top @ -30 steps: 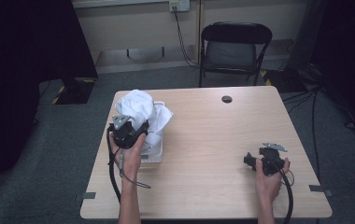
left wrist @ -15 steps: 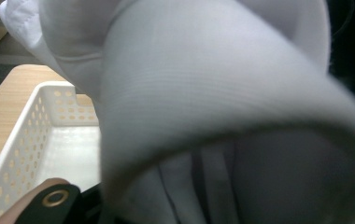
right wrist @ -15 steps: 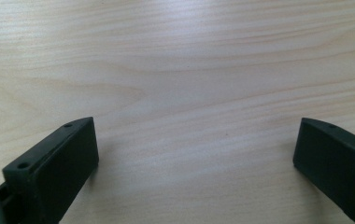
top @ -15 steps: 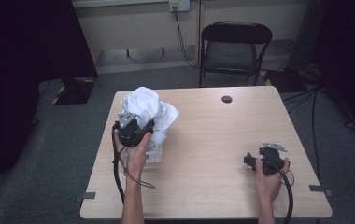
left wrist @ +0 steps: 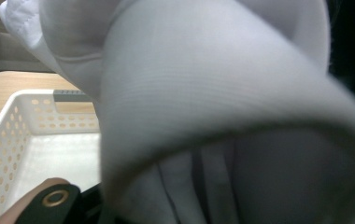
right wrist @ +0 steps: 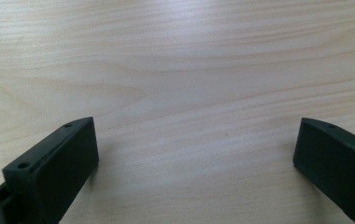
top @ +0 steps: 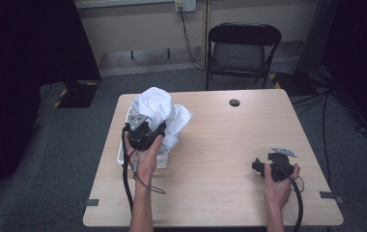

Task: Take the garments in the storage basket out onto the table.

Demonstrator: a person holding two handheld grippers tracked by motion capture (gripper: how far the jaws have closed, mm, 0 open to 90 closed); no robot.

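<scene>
Nearest the person, at the front right of the tabletop (top: pixel 220 159), the right tool (top: pixel 263 166) lies low in the right hand (top: pixel 279 181), its cable curling back toward the table's edge. In the right gripper view its two black jaws stand wide apart with nothing but bare pale wood between them.

Farther in and to the left, the left hand (top: pixel 145 154) holds the left tool (top: pixel 145 126) raised over a white perforated basket (left wrist: pixel 21 130) that sits near the tabletop's left edge. A bundle of white cloth (top: pixel 160 108) is bunched up at the tool's front, lifted above the basket and spilling over its right side onto the wood. In the left gripper view the cloth hangs close across the lens in thick ribbed folds, with the basket's pale floor and dotted wall showing below left. The jaws are buried in the fabric, so the grip itself is hidden; the tool seems to be clamped on the cloth, judging by how the bundle rises with it.

Beyond the cloth, a small dark round hole (top: pixel 234 102) marks the tabletop's far side. Past the table stands a black folding chair (top: pixel 243 48) on grey carpet, with a wall outlet (top: pixel 181 5) and cable behind it.
</scene>
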